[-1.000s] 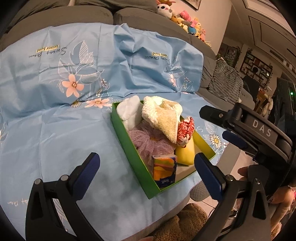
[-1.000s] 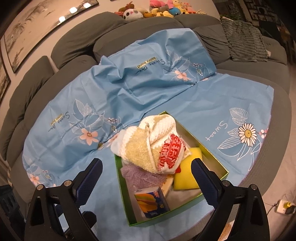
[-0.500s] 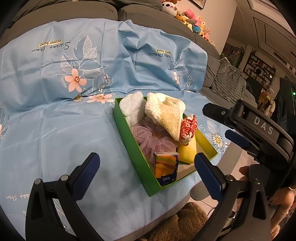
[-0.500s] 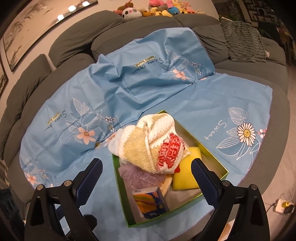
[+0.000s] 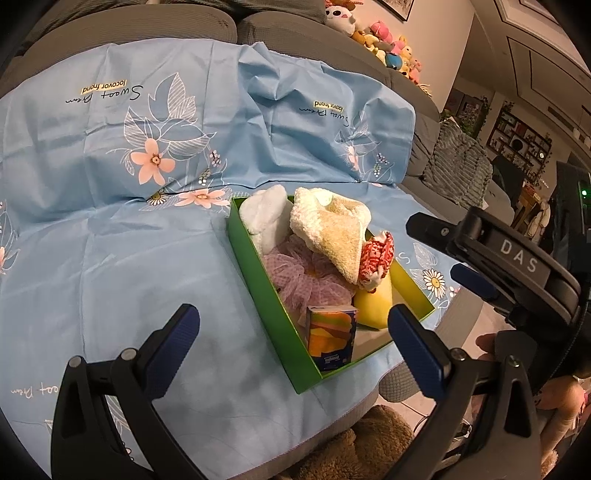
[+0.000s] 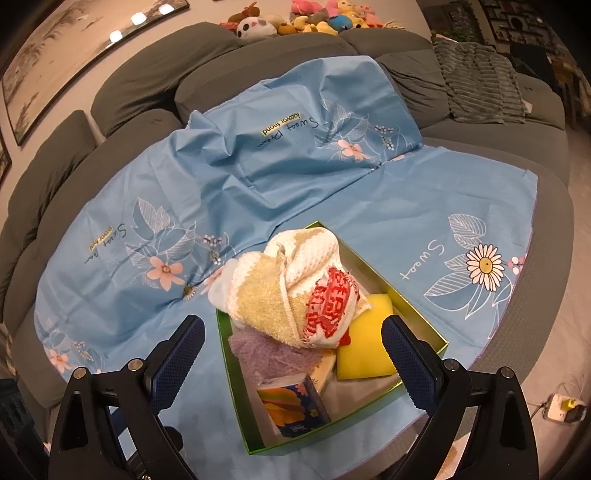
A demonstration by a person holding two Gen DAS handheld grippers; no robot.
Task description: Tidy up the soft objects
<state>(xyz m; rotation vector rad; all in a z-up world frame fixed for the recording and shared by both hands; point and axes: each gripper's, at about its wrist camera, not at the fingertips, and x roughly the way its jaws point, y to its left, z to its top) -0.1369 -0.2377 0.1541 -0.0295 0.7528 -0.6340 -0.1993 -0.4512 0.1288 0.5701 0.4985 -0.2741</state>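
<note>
1. the green box (image 6: 421,321) sits on the blue floral sheet (image 6: 258,192), near the front edge of the couch seat, and holds all the soft things.
2. a cream and yellow towel (image 6: 280,295) is heaped highest, draped over a purple mesh puff (image 6: 266,350); a red and white cloth (image 6: 328,306) lies against the towel's right side.
3. a yellow sponge (image 6: 365,350) rests by the box's right wall, and a tissue pack (image 6: 291,402) stands at the near end. a white fluffy item (image 5: 264,218) fills the far corner.
4. the right gripper (image 6: 291,362) hangs above the box's near end, fingers spread wide, nothing between them.
5. the left gripper (image 5: 291,343) hovers beside the box's left wall, likewise spread wide and empty.
6. the sheet covers a grey sofa (image 6: 147,74); plush toys (image 6: 295,22) line its back.
</note>
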